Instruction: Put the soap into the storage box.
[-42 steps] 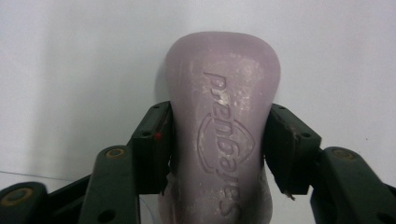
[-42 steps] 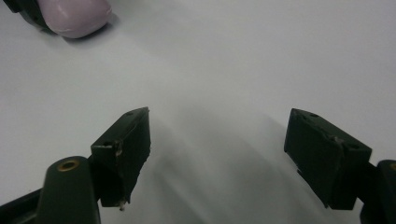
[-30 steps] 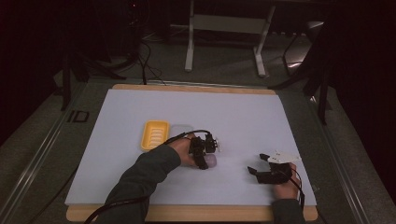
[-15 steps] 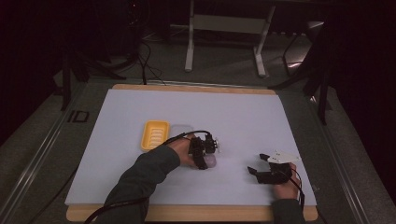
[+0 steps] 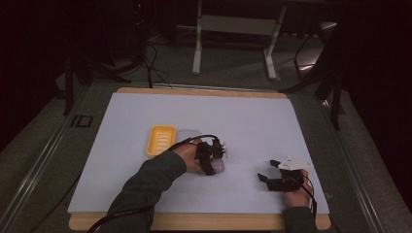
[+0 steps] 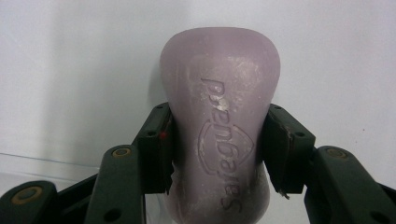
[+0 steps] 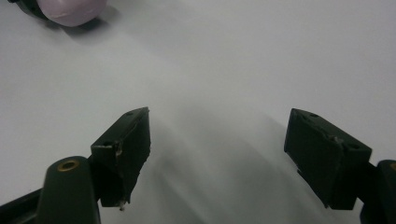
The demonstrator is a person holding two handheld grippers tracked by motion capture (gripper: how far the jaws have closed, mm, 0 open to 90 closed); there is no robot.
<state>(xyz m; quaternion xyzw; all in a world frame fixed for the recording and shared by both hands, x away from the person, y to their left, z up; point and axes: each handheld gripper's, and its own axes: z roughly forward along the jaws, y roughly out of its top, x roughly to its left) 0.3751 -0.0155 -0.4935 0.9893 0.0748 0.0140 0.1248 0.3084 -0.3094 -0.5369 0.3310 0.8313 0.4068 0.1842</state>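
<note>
While my left claw [image 6: 219,154] grips the purple soap bar [image 6: 219,121], both pads press on its narrow waist, one on each flank, and the rounded far end sticks out past the fingertips. Raised lettering and a shield mark face up on the bar. It lies on the white table sheet [image 6: 70,70], bottom touching as far as I can tell. From the high view, same left claw [image 5: 212,156] sits mid-table, soap [image 5: 218,166] just peeking out beneath it, pale and small.

Just beside that claw, on its far-left side, a clear lid or tray [image 5: 188,137], faint, hard to read. Touching or nearly touching that, farther left, the yellow soap dish [image 5: 161,140], ribbed inside, empty. A clear edge also shows at the lower left of the left gripper view, close under the jaw. Nothing blocks the soap ahead of the claw, bare sheet there.

My right claw [image 5: 270,170] is well apart to the right, near the table's front edge, jaws spread wide, nothing between them. In the right gripper view the pads [image 7: 126,149] hang over bare sheet; soap [image 7: 70,11] far off at upper left corner. Cable trails from my left sleeve [image 5: 145,189] off the wooden table edge [image 5: 194,223].
</note>
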